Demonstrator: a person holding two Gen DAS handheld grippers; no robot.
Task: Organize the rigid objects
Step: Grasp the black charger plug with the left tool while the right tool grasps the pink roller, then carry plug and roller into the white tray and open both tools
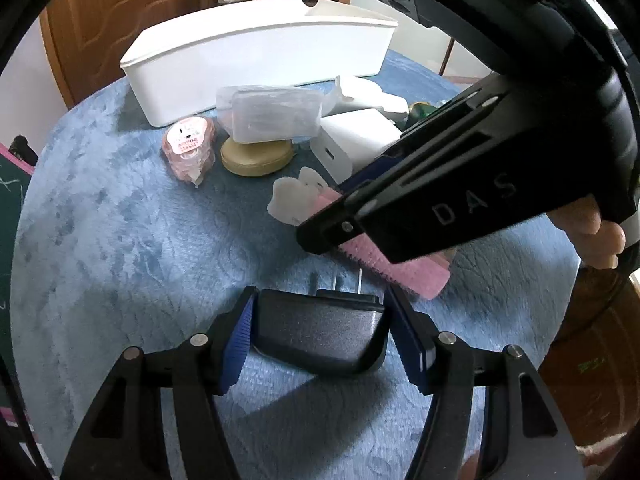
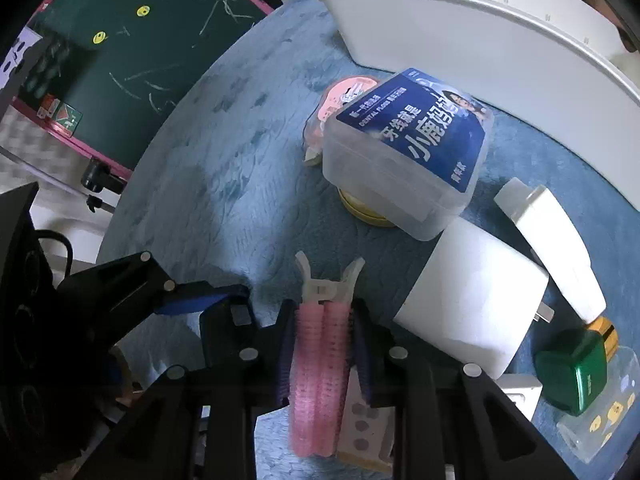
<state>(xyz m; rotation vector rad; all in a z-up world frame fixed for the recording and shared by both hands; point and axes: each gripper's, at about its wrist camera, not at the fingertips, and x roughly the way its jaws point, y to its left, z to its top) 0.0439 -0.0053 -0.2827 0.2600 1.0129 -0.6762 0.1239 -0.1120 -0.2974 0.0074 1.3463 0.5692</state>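
At the bottom centre of the left wrist view, the left hand-held gripper [image 1: 320, 336] has its blue pads against a black plastic plug adapter [image 1: 320, 330] lying on the blue plush bench [image 1: 120, 240]. The right hand-held gripper [image 2: 322, 344] is clamped nearly closed on a pink bristled hair roller clip [image 2: 320, 368], bottom centre of its view. A long white plastic bin [image 1: 256, 60] sits at upper centre.

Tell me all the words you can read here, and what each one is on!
"DAS": on the right gripper body.
"DENTAL FLOSS" and large "小鹿": on the blue label of the clear floss box; its smaller print is too blurred.
Pink tape roll: label too small to read.
Chalkboard: only scribbles.
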